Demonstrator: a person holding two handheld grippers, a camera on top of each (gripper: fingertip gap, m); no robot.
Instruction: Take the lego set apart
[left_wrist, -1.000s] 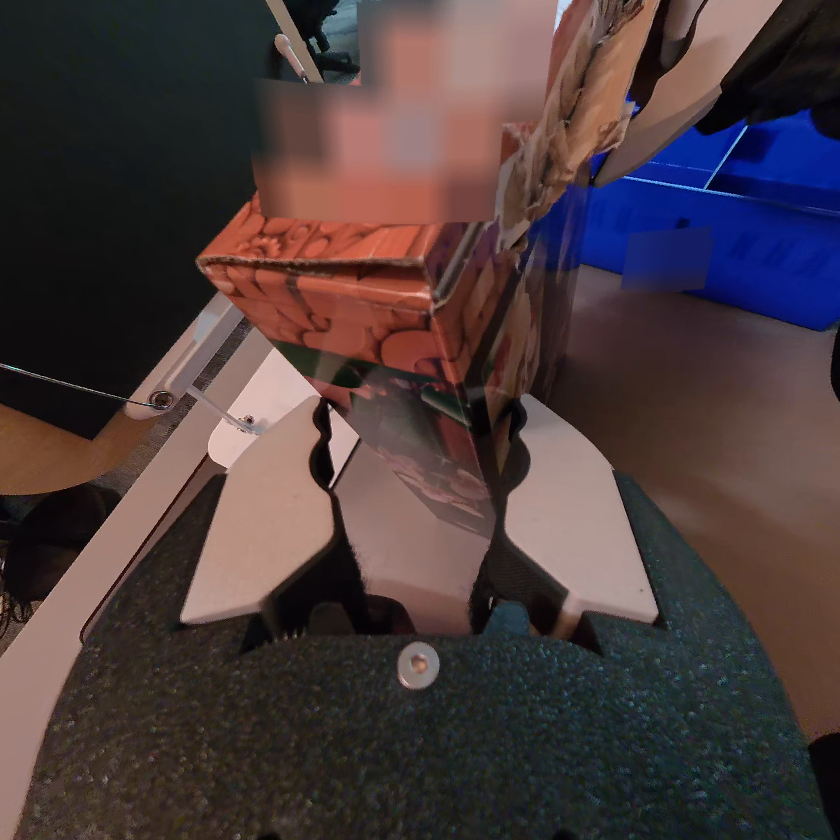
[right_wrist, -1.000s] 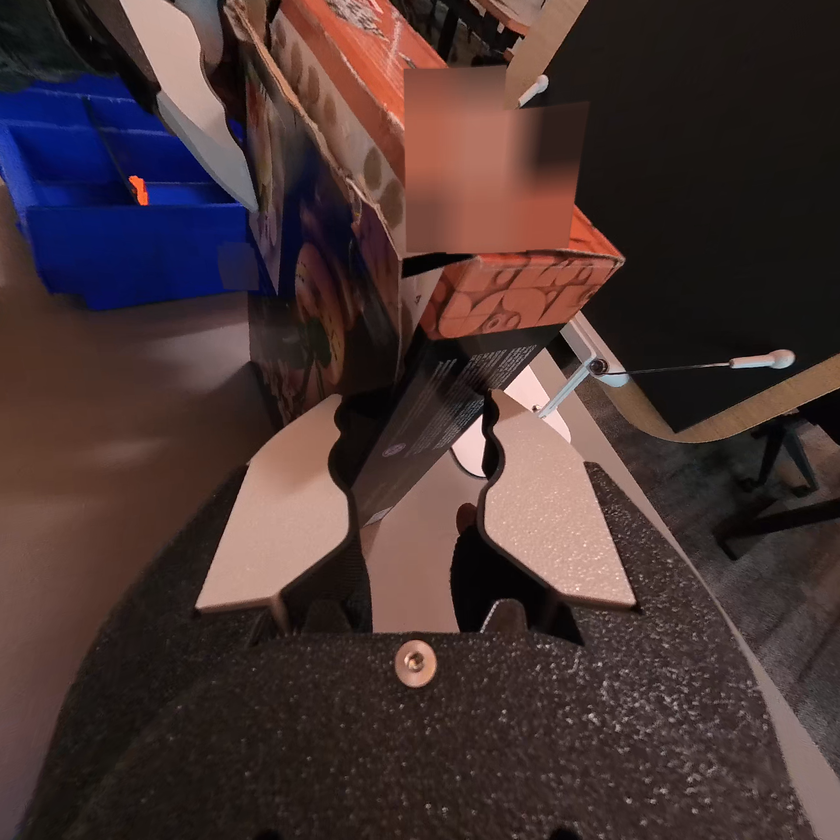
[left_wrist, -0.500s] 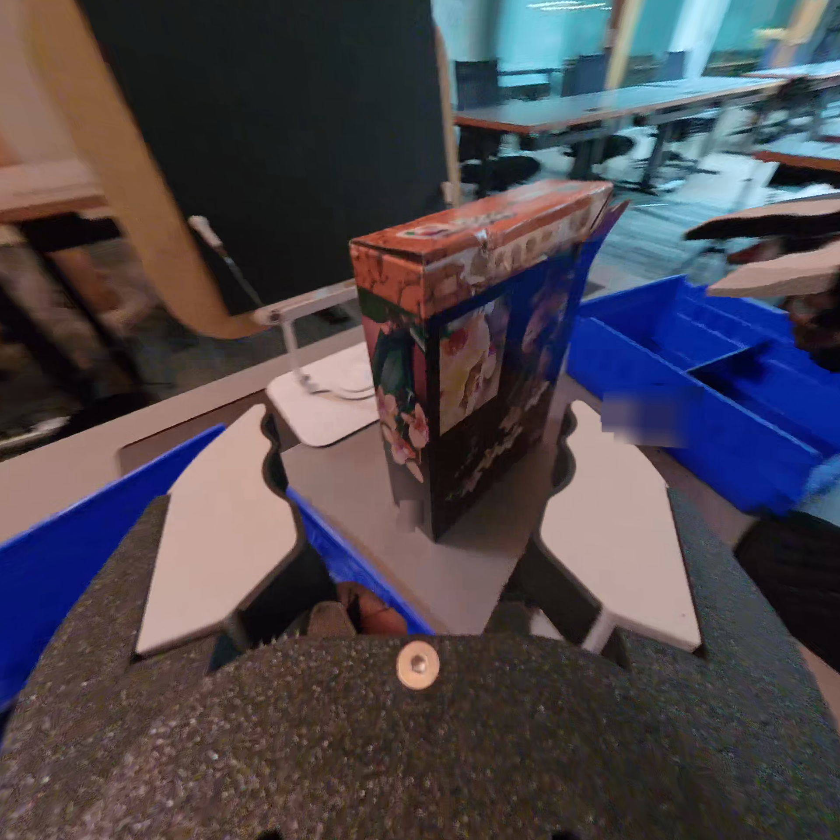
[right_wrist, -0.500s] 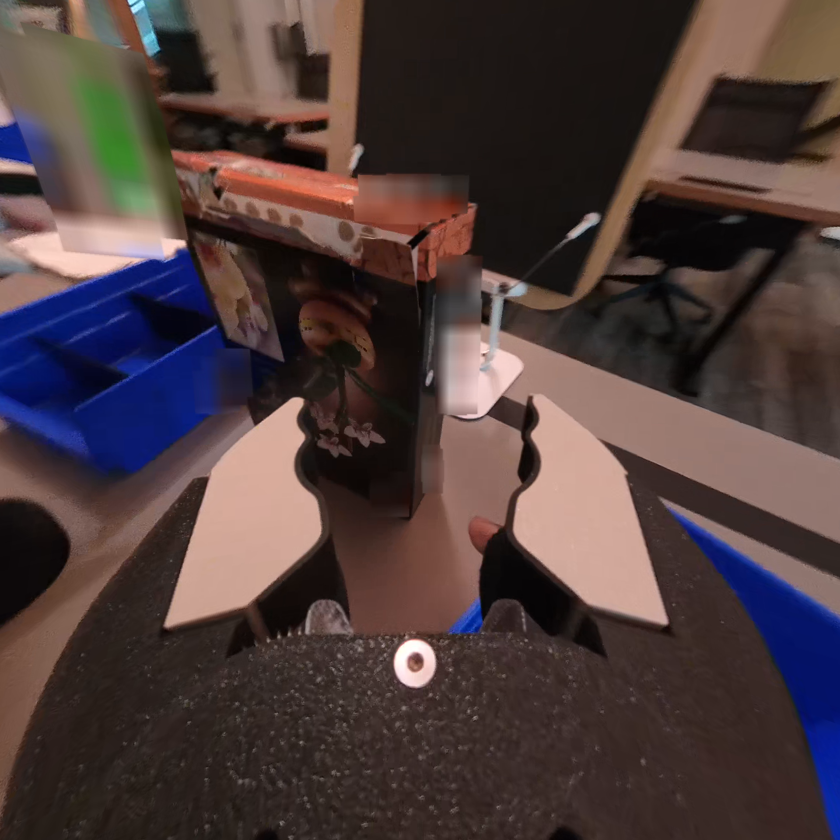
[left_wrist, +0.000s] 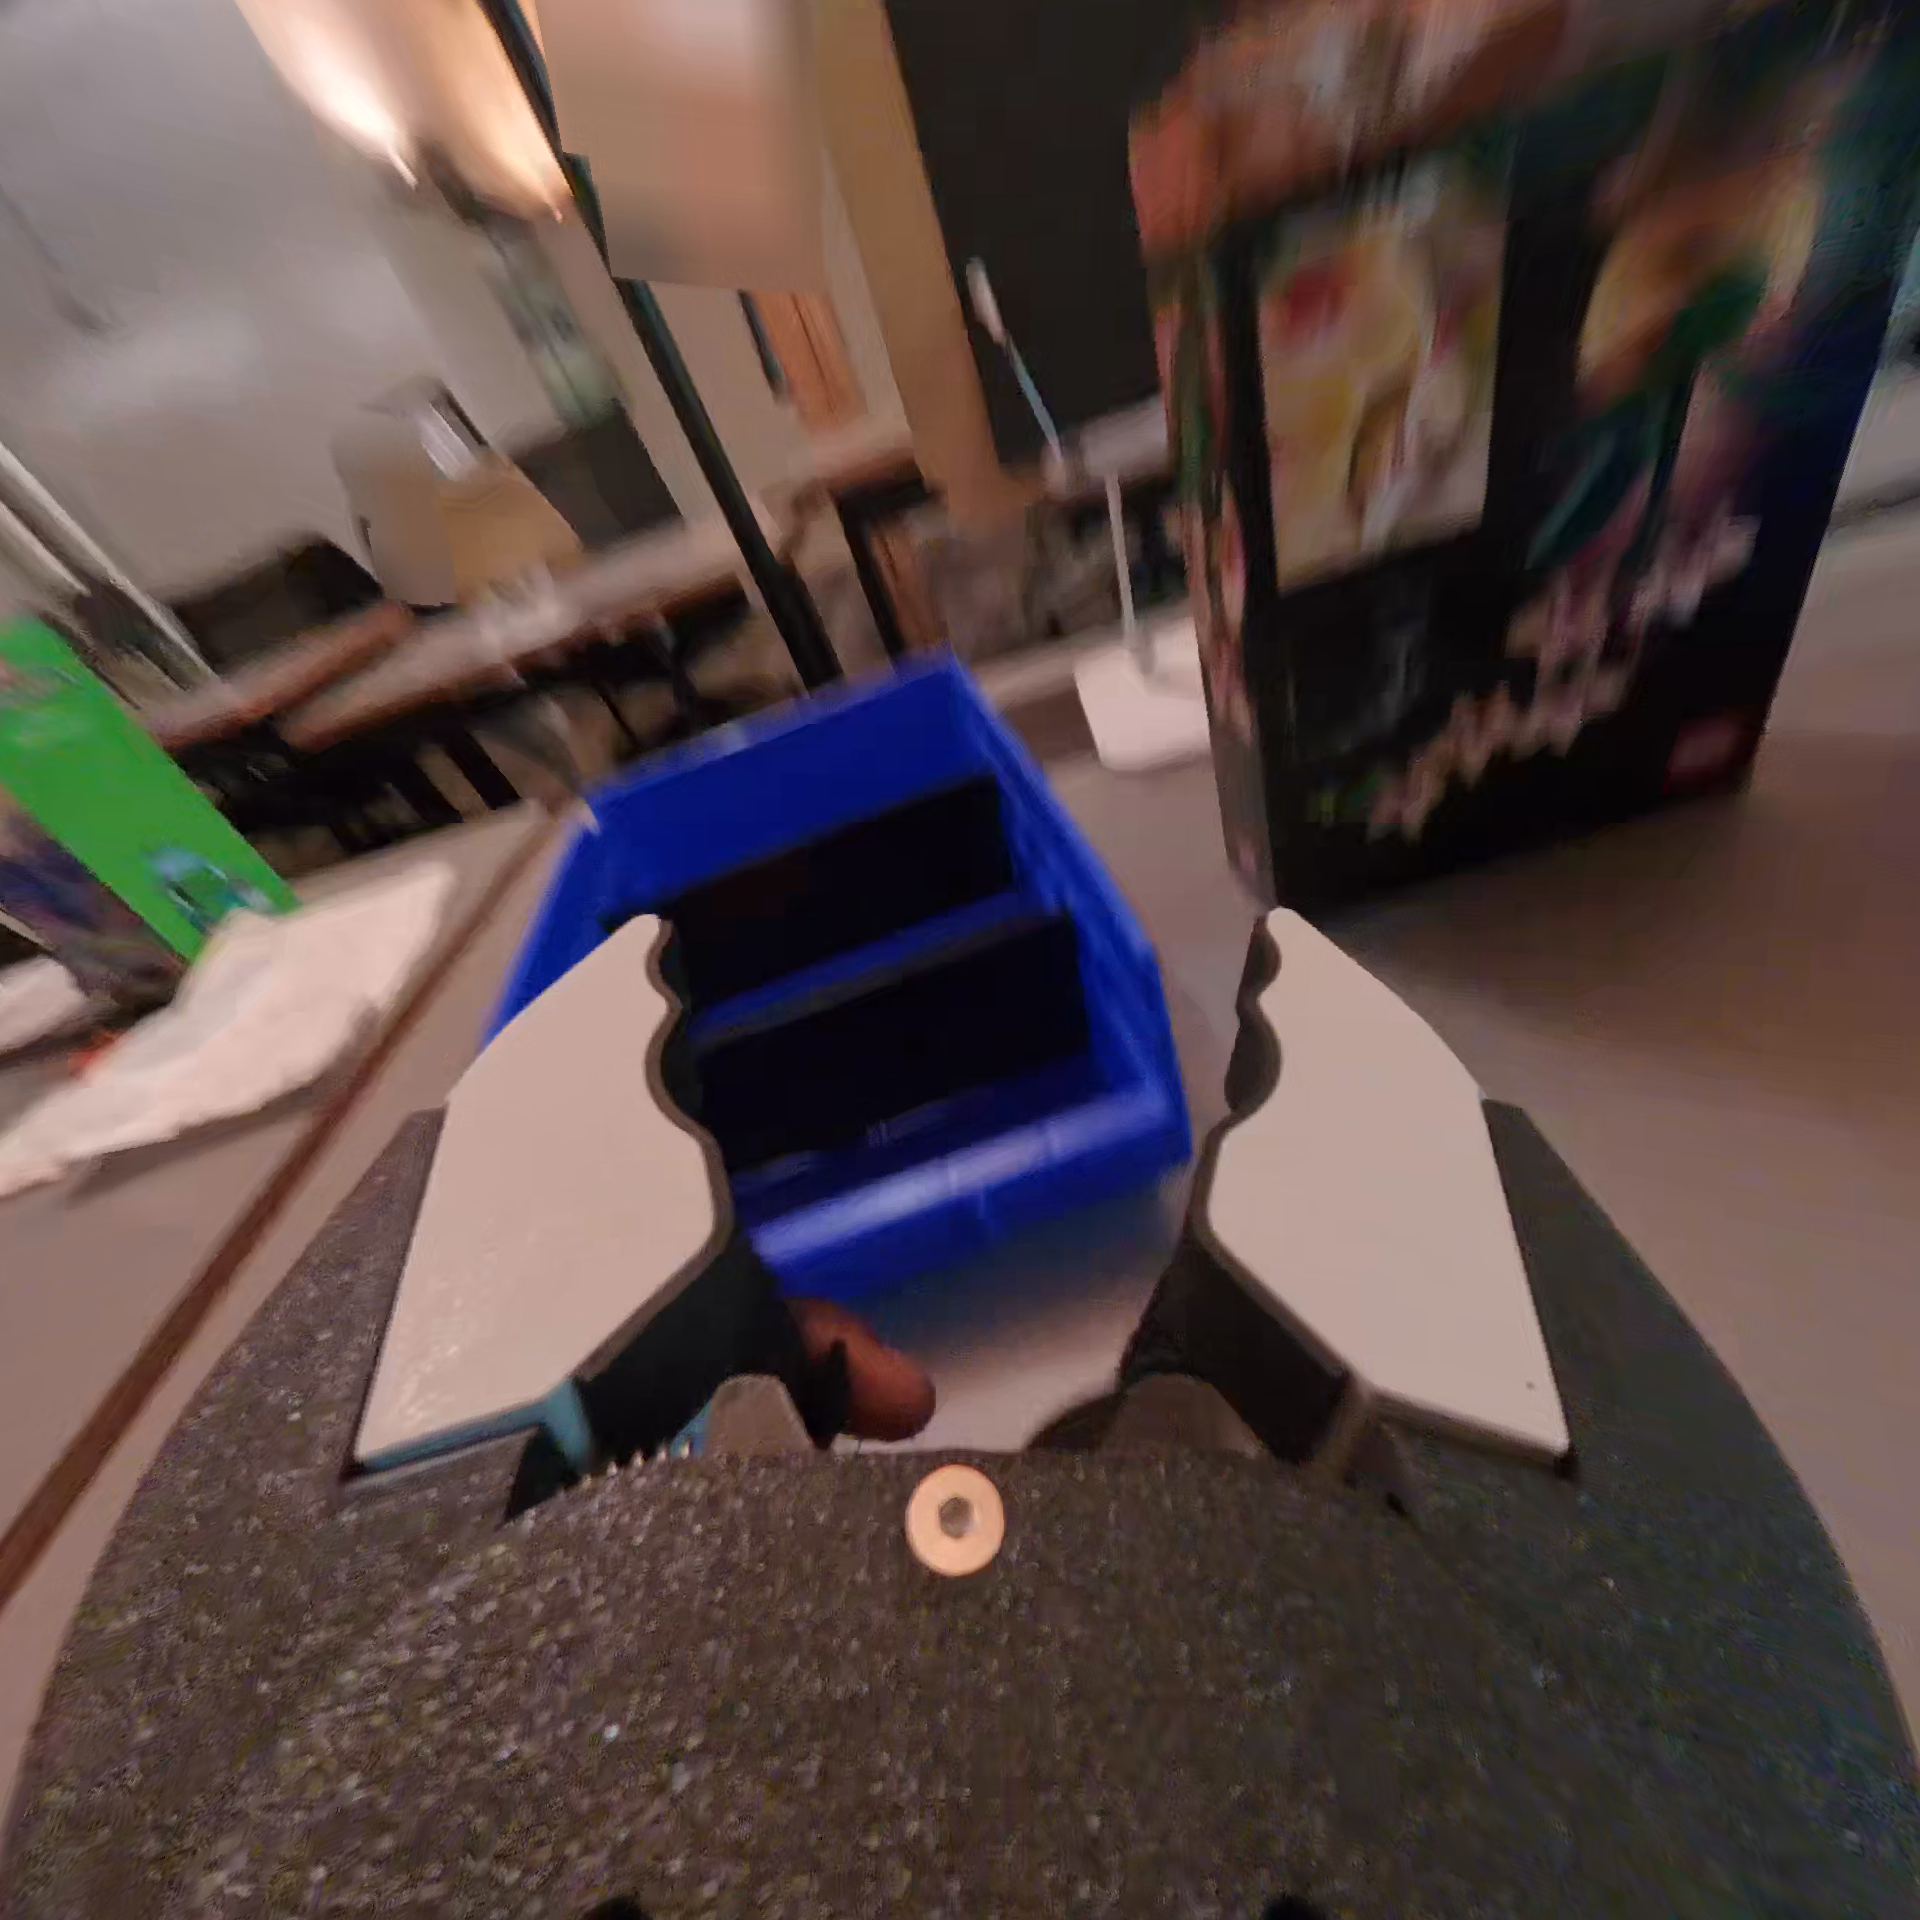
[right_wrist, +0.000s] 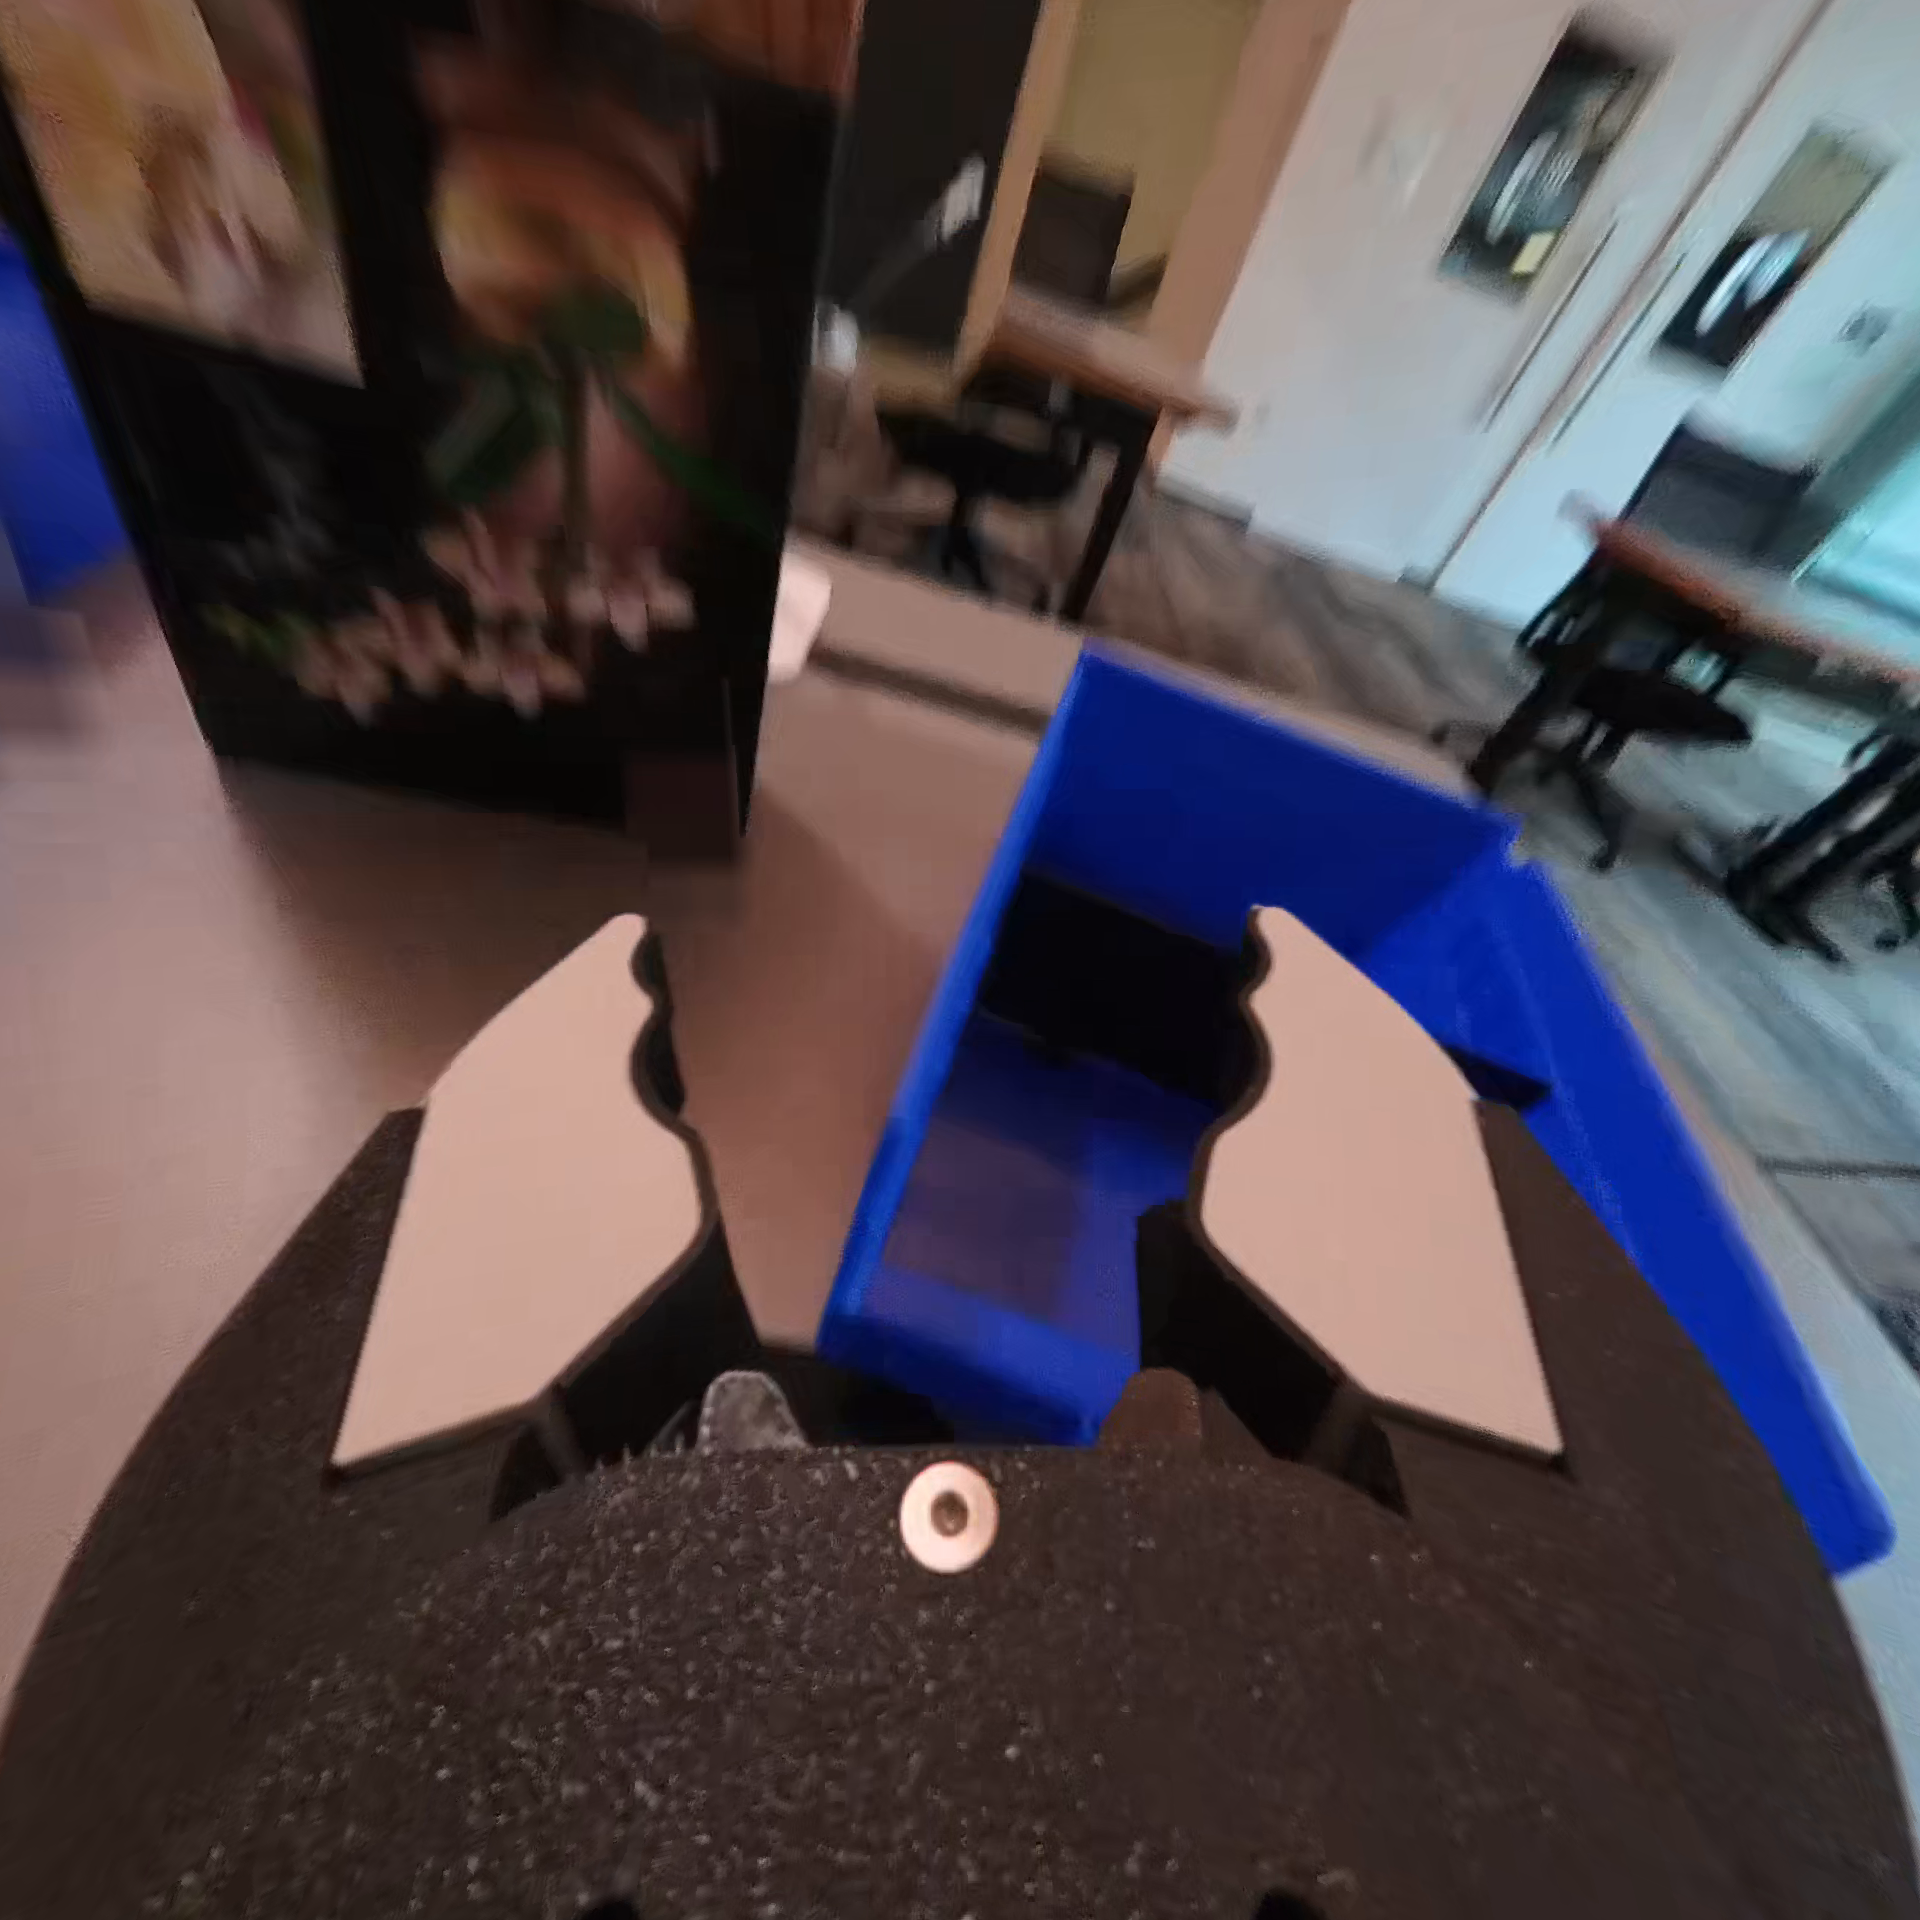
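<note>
A black box (left_wrist: 1475, 499) printed with flowers under an orange-brown top, a plain blue bin (left_wrist: 966, 1205), and a grey-brown counter (left_wrist: 1610, 1039).

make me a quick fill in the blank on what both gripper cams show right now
1. Both the left gripper and the right gripper are ____ and hold nothing.
2. The divided bin ahead of the left gripper is coloured ____.
3. The lego box stands ____ on the table.

Missing words: open; blue; upright
</note>
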